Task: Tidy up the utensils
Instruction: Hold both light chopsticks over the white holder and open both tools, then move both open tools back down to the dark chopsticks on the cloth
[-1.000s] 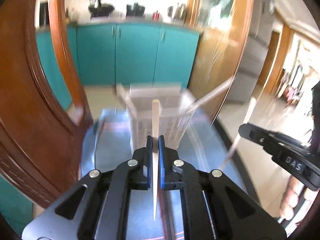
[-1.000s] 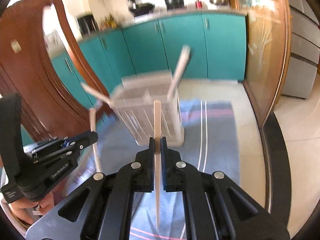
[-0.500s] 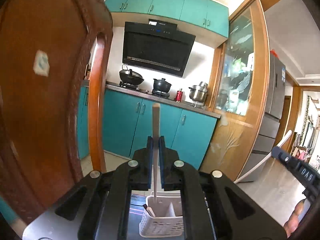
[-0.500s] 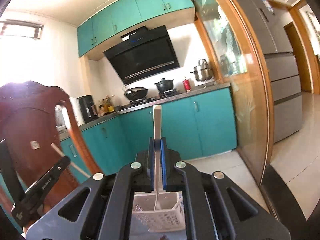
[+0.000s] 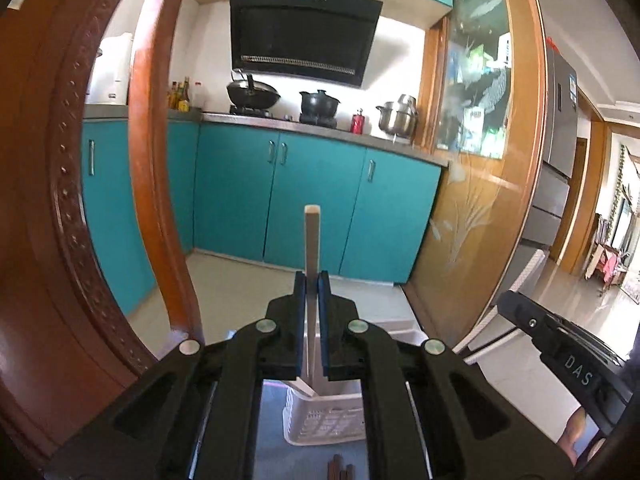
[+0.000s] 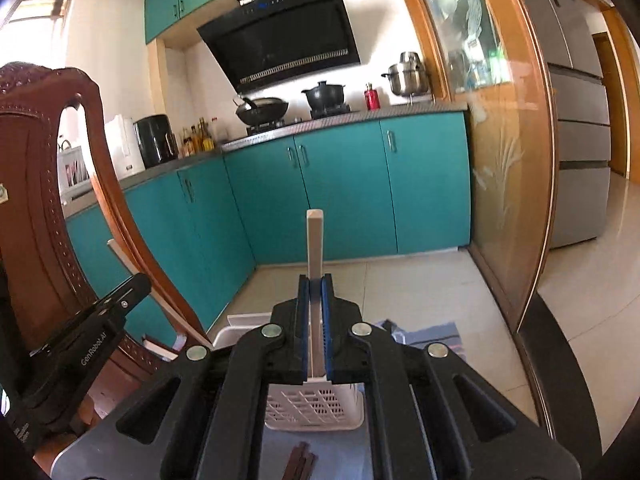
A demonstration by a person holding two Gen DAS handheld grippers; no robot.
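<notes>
Two hand-held grippers side by side, both angled slightly downward. Left gripper (image 5: 312,292) and right gripper (image 6: 315,292) each clamped tight; a fingertip (image 5: 576,430), possibly the right hand's, shows.

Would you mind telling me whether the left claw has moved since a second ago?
Yes. The left claw has tilted upward: the white basket sat ahead of its tips before and now sits low beneath them, with the teal cabinets behind.

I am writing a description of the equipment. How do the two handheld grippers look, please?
Both are matte black plastic with silver round screw heads and blue pads inside the jaws. The left gripper bears white letters "GenRobot.AI" on its side; the right gripper shows "DAS". No cables or sleeves are visible.
</notes>
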